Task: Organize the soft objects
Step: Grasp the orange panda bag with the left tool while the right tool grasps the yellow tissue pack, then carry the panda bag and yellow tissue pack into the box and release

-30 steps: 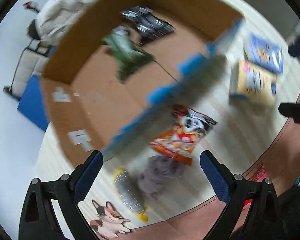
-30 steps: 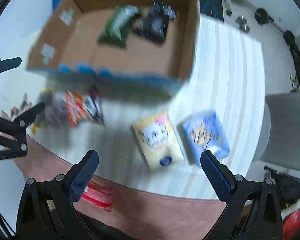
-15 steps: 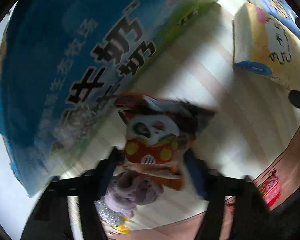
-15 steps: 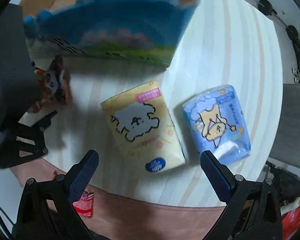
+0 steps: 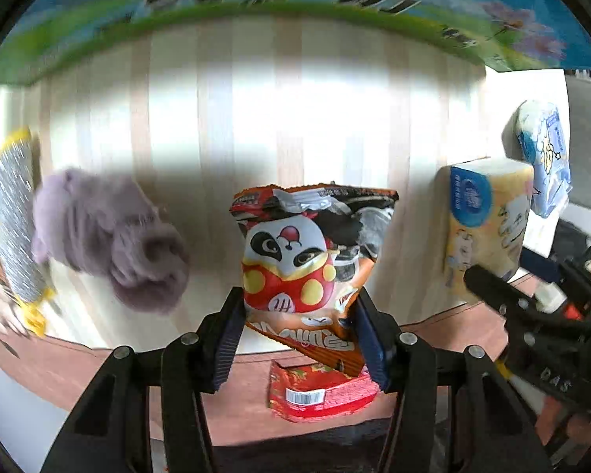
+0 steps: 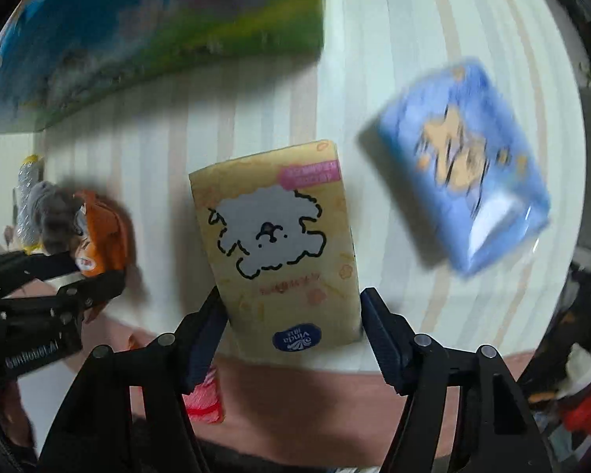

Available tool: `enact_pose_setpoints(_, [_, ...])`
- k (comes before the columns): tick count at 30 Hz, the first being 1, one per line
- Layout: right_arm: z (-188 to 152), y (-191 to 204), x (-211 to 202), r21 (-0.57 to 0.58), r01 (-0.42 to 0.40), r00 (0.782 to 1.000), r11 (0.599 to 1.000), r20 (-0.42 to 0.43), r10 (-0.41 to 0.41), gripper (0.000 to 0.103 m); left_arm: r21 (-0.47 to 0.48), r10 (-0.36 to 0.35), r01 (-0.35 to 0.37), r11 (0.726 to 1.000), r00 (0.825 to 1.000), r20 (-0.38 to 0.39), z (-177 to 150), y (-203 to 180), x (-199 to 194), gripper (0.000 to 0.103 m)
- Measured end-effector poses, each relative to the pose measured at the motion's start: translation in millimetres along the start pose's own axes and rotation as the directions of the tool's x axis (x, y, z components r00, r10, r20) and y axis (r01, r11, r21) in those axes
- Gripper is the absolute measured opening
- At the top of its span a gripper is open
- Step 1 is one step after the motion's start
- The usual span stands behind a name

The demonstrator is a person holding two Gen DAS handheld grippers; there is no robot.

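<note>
My left gripper (image 5: 297, 335) is closed around the near end of an orange panda snack bag (image 5: 311, 260) lying on the striped table; its pads touch both sides. My right gripper (image 6: 293, 335) straddles the near end of a yellow tissue pack with a white dog (image 6: 279, 248); the pads sit at its sides, contact unclear. The snack bag also shows in the right wrist view (image 6: 102, 244), with the left gripper (image 6: 59, 287) on it.
A purple plush (image 5: 110, 236) and a silver-and-yellow toy (image 5: 13, 216) lie left of the snack bag. A blue tissue pack (image 6: 465, 165) lies right of the yellow one. The printed cardboard box wall (image 5: 295, 4) stands behind. A red packet (image 5: 319, 394) lies below the table edge.
Both grippers dropped from above the box to table level. The left closed in on the snack bag; the right came down around the yellow tissue pack.
</note>
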State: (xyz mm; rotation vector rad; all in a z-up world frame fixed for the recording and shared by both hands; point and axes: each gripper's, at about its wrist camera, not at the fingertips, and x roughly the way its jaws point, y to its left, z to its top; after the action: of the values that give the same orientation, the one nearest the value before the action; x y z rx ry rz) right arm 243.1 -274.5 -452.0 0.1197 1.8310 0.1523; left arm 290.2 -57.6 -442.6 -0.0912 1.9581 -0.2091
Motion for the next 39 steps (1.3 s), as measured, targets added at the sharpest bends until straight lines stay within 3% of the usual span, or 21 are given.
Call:
enact_pose_setpoints(9, [-0.3, -20.3, -2.7, 0.091, -0.029, 0.998, 0.995, 0.058, 0.024, 0.072, -0.025, 0.046, -0.045, 0.999, 0.998, 0.049, 8.6, -6.9, 21.8, 0.051])
enact_pose_setpoints(15, [-19.3, -11.4, -8.1, 0.104, -0.005, 0.995, 0.995, 0.096, -0.005, 0.068, -0.003, 0.092, -0.093, 0.996, 0.986, 0.139, -26.5, -18.1, 14.3, 0.045])
enact_pose_setpoints(20, [-52.8, -9.2, -51.7, 0.086, -0.095, 0.985, 0.992, 0.155, 0.080, 0.065, 0.029, 0.046, -0.054, 0.998, 0.970, 0.241, -68.3, -32.9, -33.9, 0.043])
enact_pose_setpoints(23, [-66.2, -10.3, -100.3, 0.063, -0.163, 0.964, 0.985, 0.220, 0.146, 0.065, 0.052, 0.002, -0.019, 0.998, 0.948, 0.317, -81.6, -35.9, -80.3, 0.043])
enact_pose_setpoints(26, [-68.0, -0.8, -158.6, 0.024, -0.198, 0.935, 0.980, 0.306, 0.181, 0.065, 0.083, -0.030, -0.004, 0.997, 0.915, 0.402, -83.4, -43.0, -132.7, 0.043])
enact_pose_setpoints(29, [-56.6, 9.0, -210.6, -0.010, -0.204, 0.905, 0.979, 0.379, 0.193, 0.065, 0.111, -0.048, -0.001, 0.994, 0.893, 0.447, -75.5, -28.0, -190.7, 0.043])
enact_pose_setpoints(34, [-3.9, 43.5, -251.6, -0.023, -0.167, 0.875, 0.986, 0.458, 0.159, 0.065, 0.088, 0.032, -0.089, 0.992, 0.863, 0.504, -29.1, -16.9, -239.4, 0.043])
enact_pose_setpoints(39, [57.8, 62.8, -238.3, 0.018, -0.086, 0.878, 0.996, 0.473, 0.067, 0.065, 0.040, 0.104, -0.138, 0.990, 0.880, 0.464, 39.8, -10.6, -253.1, 0.043])
